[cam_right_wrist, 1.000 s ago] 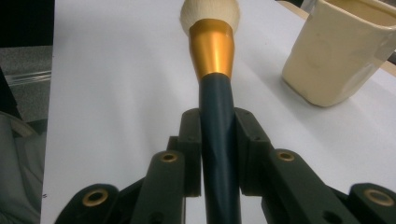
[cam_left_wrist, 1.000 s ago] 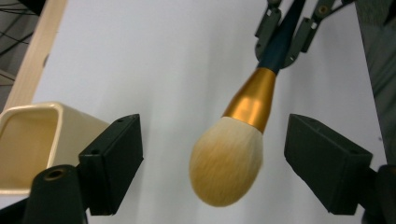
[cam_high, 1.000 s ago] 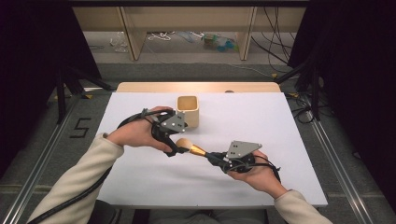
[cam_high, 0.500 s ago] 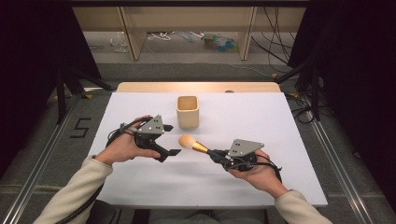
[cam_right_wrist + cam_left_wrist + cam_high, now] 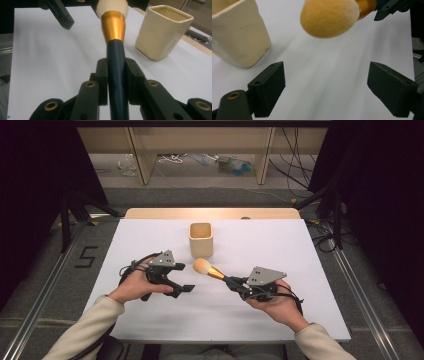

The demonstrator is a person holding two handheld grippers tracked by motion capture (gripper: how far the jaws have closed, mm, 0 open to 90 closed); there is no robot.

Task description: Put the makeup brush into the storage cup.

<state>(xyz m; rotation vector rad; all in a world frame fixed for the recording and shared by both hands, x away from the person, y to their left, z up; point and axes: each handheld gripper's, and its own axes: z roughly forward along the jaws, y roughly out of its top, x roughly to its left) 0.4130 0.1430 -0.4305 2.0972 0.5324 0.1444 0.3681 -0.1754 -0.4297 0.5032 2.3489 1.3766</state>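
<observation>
On the left half of the table, toward its near edge, the left gripper rests in the person's left hand with its jaws spread wide and nothing between them. A second ago it sat close against the cup and the brush head; it has since drawn back toward the near-left and released, which suggests a handover of the brush is finished and the left side is now out of the way. In the left gripper view the bristle head of the brush hangs just beyond the open jaws, apart from them.

At the table's middle, nearer the far edge, the cream cup stands upright and empty-looking, with bare table on all sides. The brush lies in the air just in front of it, bristles pointing up-left toward the cup, not touching it.

On the right half, near the front edge, the right gripper is clenched on the brush's dark handle; the right gripper view shows the handle pinched between both jaws, gold ferrule beyond them, the cup to its right. The right hand carries it clear of the surface.

The likely next step is placing the brush in the cup. The path is short and unobstructed; the front edge lies near both forearms, the side edges well apart.
</observation>
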